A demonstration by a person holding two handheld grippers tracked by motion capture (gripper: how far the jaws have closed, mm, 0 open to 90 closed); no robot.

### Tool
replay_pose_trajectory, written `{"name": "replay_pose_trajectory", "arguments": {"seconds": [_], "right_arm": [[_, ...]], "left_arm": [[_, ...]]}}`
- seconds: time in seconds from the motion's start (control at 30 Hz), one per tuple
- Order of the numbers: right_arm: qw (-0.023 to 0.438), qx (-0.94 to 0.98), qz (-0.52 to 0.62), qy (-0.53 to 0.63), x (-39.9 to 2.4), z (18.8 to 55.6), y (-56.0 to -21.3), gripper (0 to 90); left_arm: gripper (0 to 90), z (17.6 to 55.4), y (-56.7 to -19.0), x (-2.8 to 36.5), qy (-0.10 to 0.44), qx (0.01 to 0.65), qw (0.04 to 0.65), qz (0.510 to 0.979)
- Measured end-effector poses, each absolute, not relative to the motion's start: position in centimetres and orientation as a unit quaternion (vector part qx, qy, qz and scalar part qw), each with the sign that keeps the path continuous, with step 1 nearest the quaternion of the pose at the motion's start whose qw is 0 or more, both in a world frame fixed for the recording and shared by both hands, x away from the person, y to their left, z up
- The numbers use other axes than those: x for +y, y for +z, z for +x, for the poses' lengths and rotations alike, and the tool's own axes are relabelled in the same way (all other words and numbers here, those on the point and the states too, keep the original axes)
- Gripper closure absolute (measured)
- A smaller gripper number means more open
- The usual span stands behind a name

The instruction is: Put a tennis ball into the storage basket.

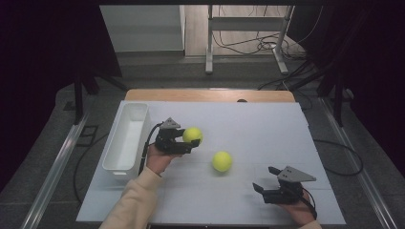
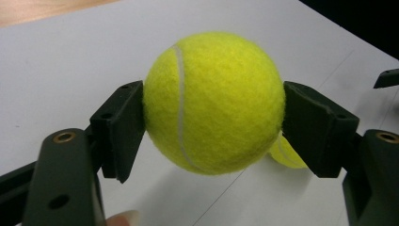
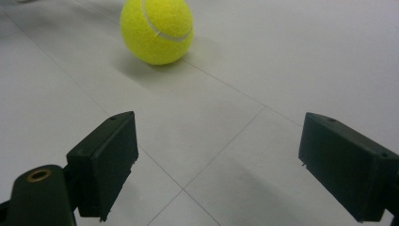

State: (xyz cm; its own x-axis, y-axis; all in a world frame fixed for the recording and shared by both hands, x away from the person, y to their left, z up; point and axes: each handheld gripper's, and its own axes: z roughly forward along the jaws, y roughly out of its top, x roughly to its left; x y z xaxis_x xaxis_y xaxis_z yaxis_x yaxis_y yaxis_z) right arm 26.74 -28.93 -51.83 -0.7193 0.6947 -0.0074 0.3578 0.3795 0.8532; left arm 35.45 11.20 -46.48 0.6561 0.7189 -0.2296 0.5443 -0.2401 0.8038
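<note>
Now my left gripper [image 1: 191, 142] clamps a light, fuzzy, springy tennis ball [image 1: 192, 135] across its middle; my right gripper [image 1: 265, 180] stands wide, empty.

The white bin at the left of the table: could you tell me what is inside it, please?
In the high view the white bin looks empty along its visible floor and far wall. Its near wall hides the floor strip closest to the person, so something small there cannot be ruled out.

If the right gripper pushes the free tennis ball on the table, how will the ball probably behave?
The free tennis ball is round and lies on the flat white table, so it would probably roll away. Its felt looks fuzzy, so the open right gripper should hold it without slipping.
</note>
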Motion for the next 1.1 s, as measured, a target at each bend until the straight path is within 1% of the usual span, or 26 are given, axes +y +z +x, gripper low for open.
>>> {"name": "replay_pose_trajectory", "arguments": {"seconds": [1.1], "right_arm": [[0.187,0.81,0.326,0.451,-28.9,26.7,-51.8,13.0]], "left_arm": [[26.1,34.2,-43.5,12.6,0.108,0.388,0.498,0.768]]}}
